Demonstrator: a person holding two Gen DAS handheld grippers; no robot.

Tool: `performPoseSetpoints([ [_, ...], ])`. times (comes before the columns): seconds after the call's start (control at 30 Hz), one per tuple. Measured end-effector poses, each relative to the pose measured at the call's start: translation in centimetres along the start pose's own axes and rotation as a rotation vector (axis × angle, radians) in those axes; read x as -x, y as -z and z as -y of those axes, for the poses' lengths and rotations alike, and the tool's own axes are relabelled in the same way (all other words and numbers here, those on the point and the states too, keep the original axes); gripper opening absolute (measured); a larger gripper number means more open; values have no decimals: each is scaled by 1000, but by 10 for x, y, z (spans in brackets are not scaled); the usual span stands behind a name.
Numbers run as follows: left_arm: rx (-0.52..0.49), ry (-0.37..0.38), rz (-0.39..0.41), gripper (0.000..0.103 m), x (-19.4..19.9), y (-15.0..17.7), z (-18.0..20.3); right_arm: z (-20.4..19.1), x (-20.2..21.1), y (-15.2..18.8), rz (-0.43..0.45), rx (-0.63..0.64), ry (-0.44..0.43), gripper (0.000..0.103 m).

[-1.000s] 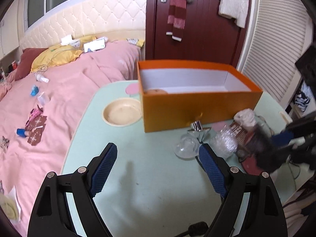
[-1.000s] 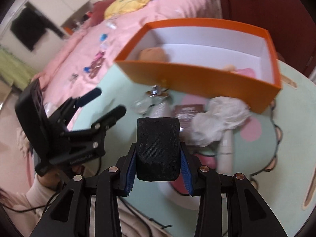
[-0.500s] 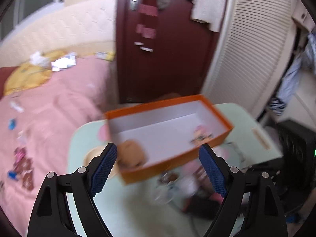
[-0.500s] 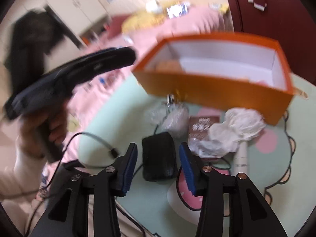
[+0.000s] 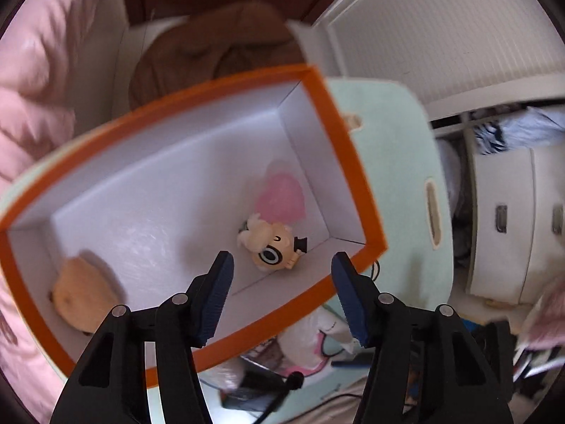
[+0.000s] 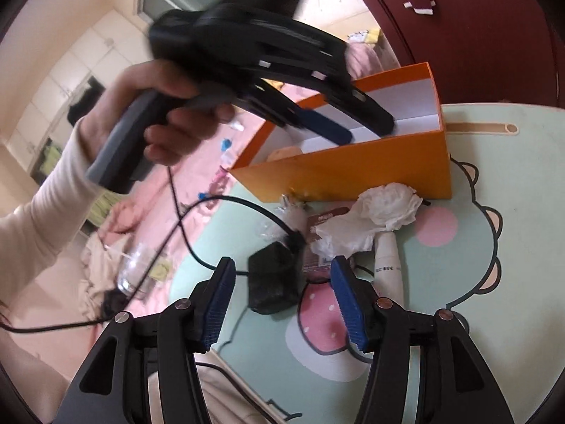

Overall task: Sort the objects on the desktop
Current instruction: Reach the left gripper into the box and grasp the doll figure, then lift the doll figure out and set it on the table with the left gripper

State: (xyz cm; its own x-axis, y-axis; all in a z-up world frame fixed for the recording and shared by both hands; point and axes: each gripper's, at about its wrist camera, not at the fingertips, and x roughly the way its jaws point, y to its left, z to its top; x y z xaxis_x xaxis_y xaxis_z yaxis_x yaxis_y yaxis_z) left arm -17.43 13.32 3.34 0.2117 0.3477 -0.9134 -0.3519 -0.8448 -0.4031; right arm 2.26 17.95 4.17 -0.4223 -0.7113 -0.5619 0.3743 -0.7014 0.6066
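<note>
Left gripper (image 5: 280,282) fingers (image 5: 216,295) apart, empty, above orange box (image 5: 339,148); plush toy (image 5: 272,245) inside.

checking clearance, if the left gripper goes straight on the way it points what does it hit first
Probably the small doll lying in the orange box; the open left gripper points at it from above, though depth is unclear.

Home bedroom; pink bedding (image 6: 197,190), drawers (image 5: 508,226)

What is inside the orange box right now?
In the orange box: a cream plush doll, a pink item behind it, a tan round item. The near wall and left gripper hide the front strip.
</note>
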Motion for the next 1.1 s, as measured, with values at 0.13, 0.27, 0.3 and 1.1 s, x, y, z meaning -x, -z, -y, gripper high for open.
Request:
performPoseSetpoints([
  [0.13, 62, 2, -55, 59, -17, -10, -2, -2, 4, 1, 28, -11, -37, 57],
  [0.27, 47, -16, -91, 49, -30, -11, 0, -3, 5, 1, 37, -18, -57, 58],
  [0.3, 41, -19, -86, 41, -30, -12, 0, -4, 6, 1, 39, -20, -61, 58],
  [1.1, 26, -2, 402, 41, 84, 178, -66, 20, 15, 1, 70, -119, 46, 60],
])
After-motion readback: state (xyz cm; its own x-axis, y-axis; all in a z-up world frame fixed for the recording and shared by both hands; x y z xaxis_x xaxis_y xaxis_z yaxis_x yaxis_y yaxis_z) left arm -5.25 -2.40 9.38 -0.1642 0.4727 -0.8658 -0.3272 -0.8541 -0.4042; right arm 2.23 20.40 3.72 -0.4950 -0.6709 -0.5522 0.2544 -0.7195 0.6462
